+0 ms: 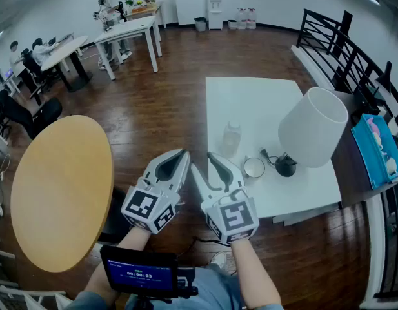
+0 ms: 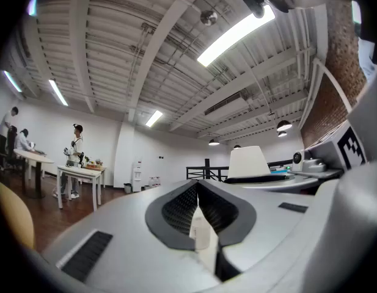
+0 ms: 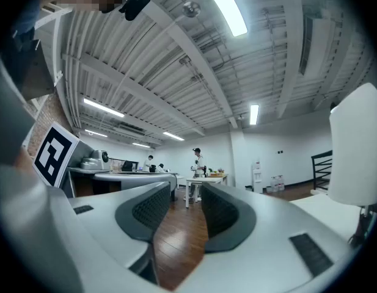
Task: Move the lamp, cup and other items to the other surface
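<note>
Head view: with left gripper (image 1: 179,155) closed and right gripper (image 1: 202,163) part-open, both empty, reaching ahead-right could tip the big-shaded lamp (image 1: 313,128) onto the cup (image 1: 254,167).

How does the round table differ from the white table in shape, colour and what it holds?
The round table is circular and tan wood; the white table is rectangular and white. The round table is bare; the white table carries a lamp, a cup and a clear bottle. Both stand on the dark wooden floor.
</note>
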The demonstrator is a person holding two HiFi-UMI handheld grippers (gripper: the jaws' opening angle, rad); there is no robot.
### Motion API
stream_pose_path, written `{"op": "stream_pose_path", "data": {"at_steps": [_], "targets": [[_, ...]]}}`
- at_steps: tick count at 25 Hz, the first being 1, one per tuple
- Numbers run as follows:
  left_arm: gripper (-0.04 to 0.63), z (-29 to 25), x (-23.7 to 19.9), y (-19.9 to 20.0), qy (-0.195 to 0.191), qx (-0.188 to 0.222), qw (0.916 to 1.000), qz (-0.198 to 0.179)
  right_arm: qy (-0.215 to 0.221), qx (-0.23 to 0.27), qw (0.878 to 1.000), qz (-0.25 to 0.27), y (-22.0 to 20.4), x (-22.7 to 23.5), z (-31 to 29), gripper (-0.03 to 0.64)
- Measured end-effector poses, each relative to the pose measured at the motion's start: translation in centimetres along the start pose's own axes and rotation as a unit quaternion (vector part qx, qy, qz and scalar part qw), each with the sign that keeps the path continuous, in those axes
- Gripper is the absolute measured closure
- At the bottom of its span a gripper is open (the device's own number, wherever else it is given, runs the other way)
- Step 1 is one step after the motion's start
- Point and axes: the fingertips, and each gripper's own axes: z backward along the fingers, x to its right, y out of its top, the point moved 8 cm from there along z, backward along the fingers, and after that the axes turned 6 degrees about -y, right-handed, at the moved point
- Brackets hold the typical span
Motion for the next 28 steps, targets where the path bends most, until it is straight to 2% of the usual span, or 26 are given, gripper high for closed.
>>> {"op": "stream_pose_path", "data": {"at_steps": [2,7,13,15,16,22,28], "targets": [[0.584,-1.3,0.9,-0.8,-0.007,-0.005,0.9999,0.006,-0.014,-0.010,1.000,0.000,-0.9,1.8,0.7,0.423],[0.583,-5.1,3.7,-3.4,-0.027,-0.022,0.9993,0.015,-0.048,-0.055,0.997,0.004,-3.2,6.1,2.9,0.413],[0.583,-9.4,6.2,-7.5,-0.033,-0.047,0.9978,0.031,-0.097,-0.107,0.989,0.027,-8.0,11.9,4.5,0.354],[0.583,-10.3,6.6,-8.8,-0.032,-0.052,0.9975,0.036,-0.105,-0.136,0.985,0.033,-9.8,13.4,4.6,0.286],[0.583,-10.7,6.8,-9.3,-0.030,-0.055,0.9973,0.038,-0.105,-0.151,0.982,0.036,-10.8,14.1,4.6,0.252],[0.583,-12.4,7.2,-11.2,-0.019,-0.076,0.9960,0.044,-0.099,-0.202,0.974,0.020,-15.5,16.4,4.0,0.194],[0.583,-12.9,7.4,-12.2,-0.010,-0.089,0.9951,0.041,-0.076,-0.202,0.976,0.008,-17.2,17.0,2.3,0.193]]}}
